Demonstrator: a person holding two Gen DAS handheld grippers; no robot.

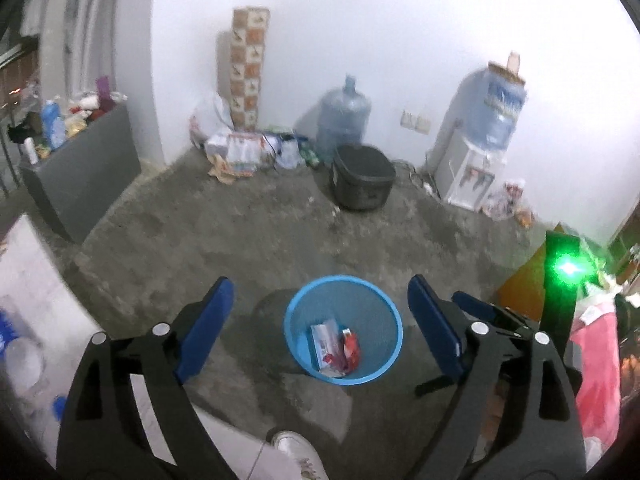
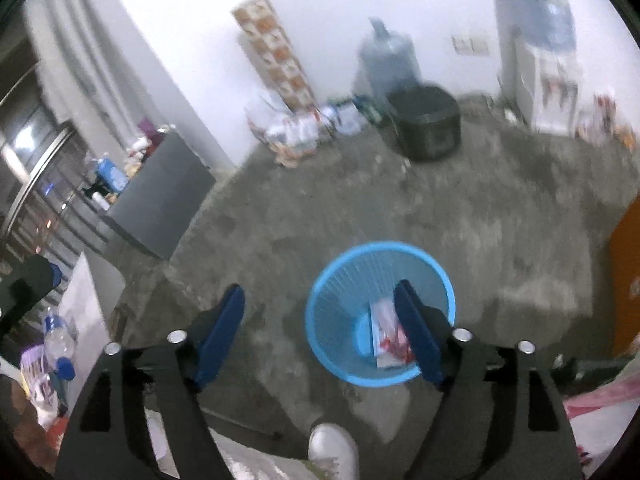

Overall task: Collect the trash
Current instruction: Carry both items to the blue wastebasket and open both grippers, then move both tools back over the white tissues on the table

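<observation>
A blue mesh waste basket (image 1: pixel 378 312) stands on the concrete floor below both grippers; it also shows in the right wrist view (image 2: pixel 344 276). Inside lie a white wrapper (image 1: pixel 325 340) and a red wrapper (image 1: pixel 351 350); the white-and-red wrapper shows in the right wrist view (image 2: pixel 386 332). My left gripper (image 1: pixel 320 300) is open and empty, held above the basket. My right gripper (image 2: pixel 320 304) is open and empty, its right finger (image 2: pixel 416 332) over the basket's mouth. The right gripper's fingers (image 1: pixel 472 306) show at the right of the left wrist view.
A black pot (image 1: pixel 362 176), a water jug (image 1: pixel 344 116), a water dispenser (image 1: pixel 476 160) and a litter pile (image 1: pixel 244 152) line the far wall. A grey cabinet (image 1: pixel 80 168) stands left. A white shoe (image 2: pixel 334 450) is near the basket. A pink cloth (image 1: pixel 596 360) lies right.
</observation>
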